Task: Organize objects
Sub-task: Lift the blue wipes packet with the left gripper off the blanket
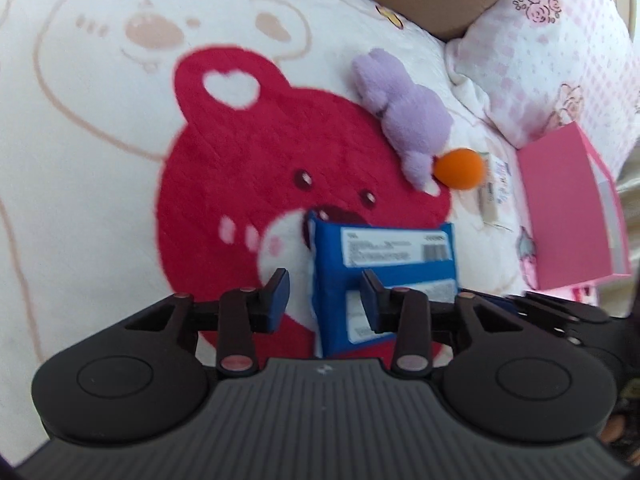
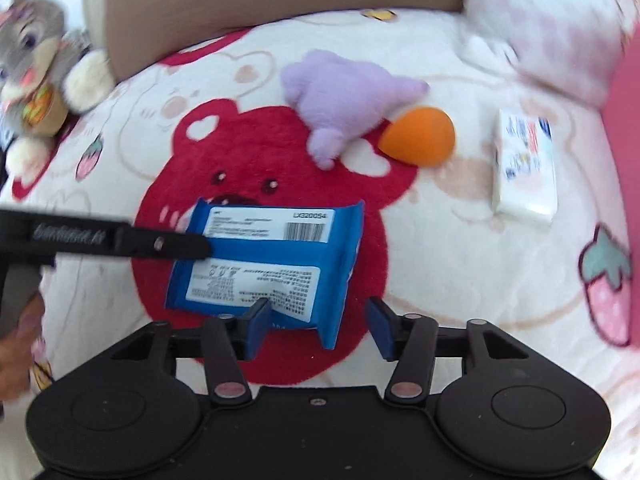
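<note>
The soft, light, crinkly blue wet-wipes pack (image 2: 264, 264) wants an edge pinch; both the left claw (image 1: 324, 292) and right claw (image 2: 318, 324) stand released around it

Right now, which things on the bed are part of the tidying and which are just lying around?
Being tidied: blue packet, purple plush, orange ball, white tissue pack, pink box.
Just there: bear blanket, pillow, grey rabbit toy.
</note>
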`<state>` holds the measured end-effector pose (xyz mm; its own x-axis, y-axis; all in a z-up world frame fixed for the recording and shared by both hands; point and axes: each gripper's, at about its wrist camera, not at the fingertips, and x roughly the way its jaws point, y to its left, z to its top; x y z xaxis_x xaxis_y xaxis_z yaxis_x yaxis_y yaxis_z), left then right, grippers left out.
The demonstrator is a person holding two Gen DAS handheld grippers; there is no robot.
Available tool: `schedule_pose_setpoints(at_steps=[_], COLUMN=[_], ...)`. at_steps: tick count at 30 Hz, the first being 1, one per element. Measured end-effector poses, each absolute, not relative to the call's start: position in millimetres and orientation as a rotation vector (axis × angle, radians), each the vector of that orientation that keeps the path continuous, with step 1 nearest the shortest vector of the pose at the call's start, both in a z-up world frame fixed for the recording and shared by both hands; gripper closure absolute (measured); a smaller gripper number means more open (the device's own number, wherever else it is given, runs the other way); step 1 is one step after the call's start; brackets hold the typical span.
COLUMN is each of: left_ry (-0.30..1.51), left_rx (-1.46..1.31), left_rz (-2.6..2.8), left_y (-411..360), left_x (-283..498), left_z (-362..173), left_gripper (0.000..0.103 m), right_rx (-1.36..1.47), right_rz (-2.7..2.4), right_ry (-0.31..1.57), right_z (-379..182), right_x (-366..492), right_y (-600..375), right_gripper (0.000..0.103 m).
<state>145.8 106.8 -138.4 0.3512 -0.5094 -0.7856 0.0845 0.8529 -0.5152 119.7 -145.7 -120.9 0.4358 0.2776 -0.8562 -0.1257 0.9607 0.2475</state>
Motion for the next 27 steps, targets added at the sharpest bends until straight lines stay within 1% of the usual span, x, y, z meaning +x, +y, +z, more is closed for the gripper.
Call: schedule_pose_setpoints(at_steps=[3,5,7,11,21,27], left_ry=[1.149,1.124,1.108,1.101,1.11,1.106], left_rx=[-0.44,-0.421,-0.399,-0.379,-0.329,-0.317], left_rz=[-0.386,-0.375,-0.367,-0.365,-0.364,-0.373], left_y=[102,95,90,88,83,74], left_x=[141,136,133,132,122,114], left_z=[-139,-136,-136,-136,-125,-117], left_gripper=[0.075,0.075,0.075,0.075,0.074,0.072], right_rx=[0.156,0.141,0.108,0.042,0.025,0.007], right_rz=[0.27,0.302,0.314,0.317,0.313,0.311], right_ry=[1.08,1.075,1.065,1.052,1.073,1.069], right_z=[-121,-120,-119,-118,-113,-107], right_x=[119,118,118,115,104,96], right_y=[-144,-140,-134,-125,-117,-119], right_gripper=[0.045,0.051,0.055,0.055,0.054,0.052])
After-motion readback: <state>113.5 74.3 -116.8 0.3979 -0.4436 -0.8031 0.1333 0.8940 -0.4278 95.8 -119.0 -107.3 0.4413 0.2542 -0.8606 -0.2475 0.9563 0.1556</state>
